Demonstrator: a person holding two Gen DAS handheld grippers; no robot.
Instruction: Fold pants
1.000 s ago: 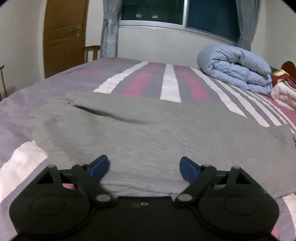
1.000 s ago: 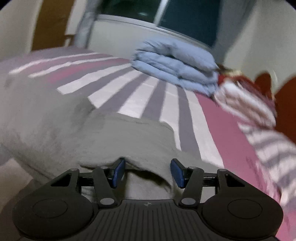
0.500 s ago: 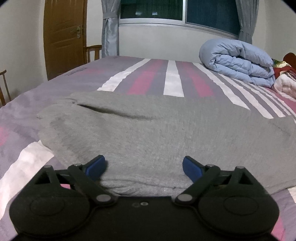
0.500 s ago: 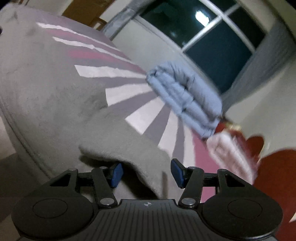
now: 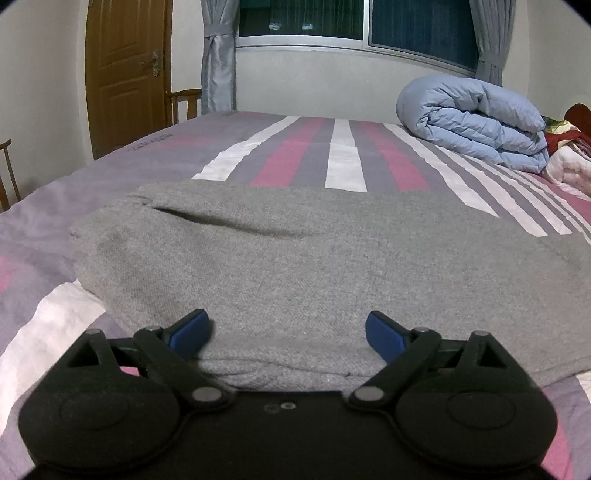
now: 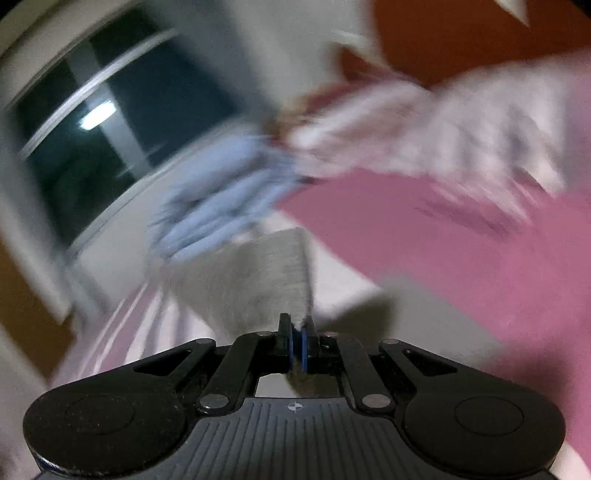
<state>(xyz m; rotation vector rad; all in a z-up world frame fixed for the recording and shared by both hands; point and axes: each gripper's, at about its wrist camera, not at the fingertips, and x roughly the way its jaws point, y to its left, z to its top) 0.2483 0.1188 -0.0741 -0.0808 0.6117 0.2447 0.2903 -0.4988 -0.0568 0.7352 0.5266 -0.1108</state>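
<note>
Grey pants point(image 5: 295, 258) lie spread flat across the striped bed point(image 5: 343, 155), with a pocket slit showing at the left. My left gripper point(image 5: 286, 321) hovers low over their near folded edge, jaws wide open, blue pads point(image 5: 188, 332) apart and touching no cloth that I can see. In the blurred right wrist view, my right gripper point(image 6: 296, 325) is shut on a flap of the grey pants point(image 6: 266, 273), which stands up from between the pads, lifted off the bed.
A rolled pale blue duvet point(image 5: 472, 118) and a pink-white blanket point(image 5: 569, 162) lie at the bed's far right. A brown door point(image 5: 125, 74), a wooden chair point(image 5: 184, 103) and a curtained window point(image 5: 369, 22) are behind. Striped sheet lies beyond the pants.
The right gripper went from half open around the pants' edge to shut on it, and swung up fast, blurring its view. The left gripper's jaws widened slightly; it stayed in place.
</note>
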